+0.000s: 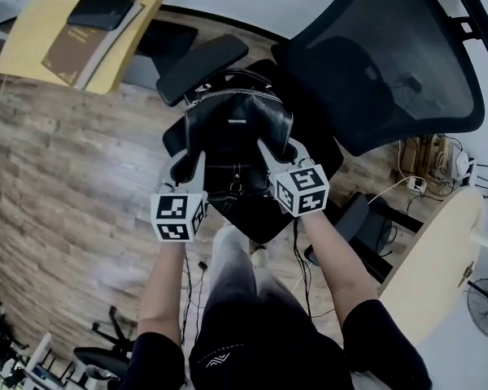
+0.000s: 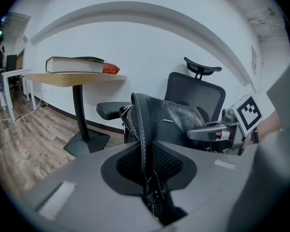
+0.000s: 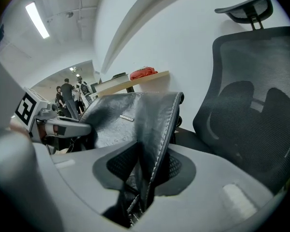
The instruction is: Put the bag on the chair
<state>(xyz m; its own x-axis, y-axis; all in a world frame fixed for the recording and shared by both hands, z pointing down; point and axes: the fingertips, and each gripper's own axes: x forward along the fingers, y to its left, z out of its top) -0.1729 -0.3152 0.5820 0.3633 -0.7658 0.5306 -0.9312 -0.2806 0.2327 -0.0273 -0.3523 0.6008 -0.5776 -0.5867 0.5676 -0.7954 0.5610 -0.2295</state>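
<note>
Head view: soft leather bag, likely floppy and fairly light, sits centre frame on the chair, with the left gripper and right gripper flanking it. Left gripper view: jaws opening, the bag's stitched side edge loose between them; this is probably the firmest hold. Right gripper view: likewise, jaws opening round the opposite edge.

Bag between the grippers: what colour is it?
Bag is black; right gripper view shows it best.

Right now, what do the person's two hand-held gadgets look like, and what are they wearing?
The left gripper and right gripper match: light grey bodies, two slim grey fingers, each with a white cube printed with black square markers. Both pairs of fingers are opening, with the edge of the black bag between them. The person wears a black short-sleeved top and grey trousers.
</note>
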